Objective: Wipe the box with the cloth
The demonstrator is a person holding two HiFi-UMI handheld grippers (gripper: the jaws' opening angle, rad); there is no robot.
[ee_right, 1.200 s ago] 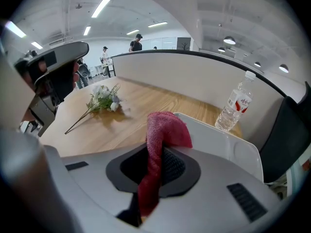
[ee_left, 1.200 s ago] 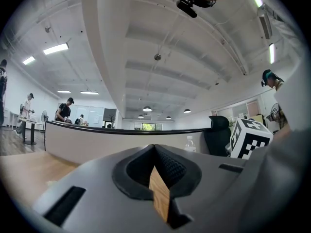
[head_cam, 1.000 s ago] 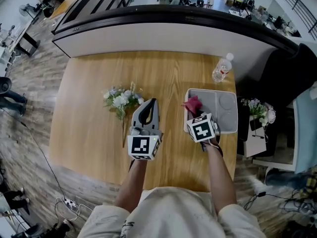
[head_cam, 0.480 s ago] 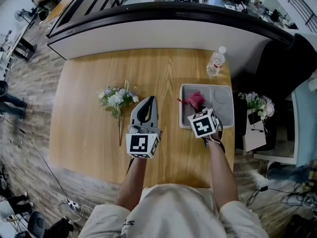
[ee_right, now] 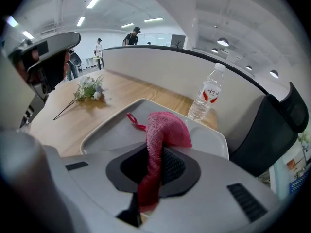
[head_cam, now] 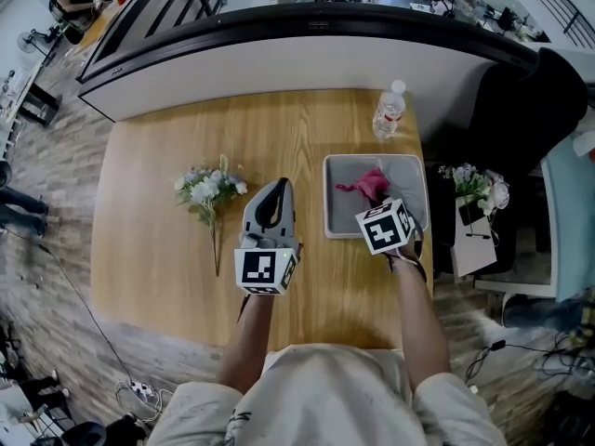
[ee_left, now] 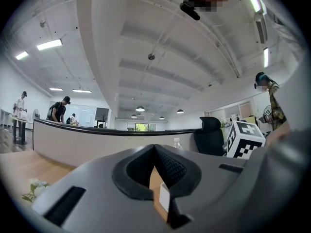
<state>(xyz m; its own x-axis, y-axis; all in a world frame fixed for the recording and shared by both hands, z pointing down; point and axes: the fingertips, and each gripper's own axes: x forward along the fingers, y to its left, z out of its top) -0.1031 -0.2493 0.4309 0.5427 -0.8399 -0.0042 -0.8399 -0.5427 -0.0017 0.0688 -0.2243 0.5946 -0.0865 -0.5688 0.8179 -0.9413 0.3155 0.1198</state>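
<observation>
A shallow grey box lies on the right half of the wooden table. A pink cloth rests on the box floor near its middle. My right gripper is shut on this cloth. In the right gripper view the cloth bunches up out of the right gripper and droops over the grey box. My left gripper hovers over bare table just left of the box. In the left gripper view the left gripper is shut with nothing in it.
A bunch of pale flowers lies on the table's left part. A water bottle stands behind the box near the far right corner. A curved counter wall borders the far edge. A dark chair stands beyond the right edge.
The right gripper has dragged the pink cloth from the box's left side toward its middle. The left gripper has stayed beside the box.
</observation>
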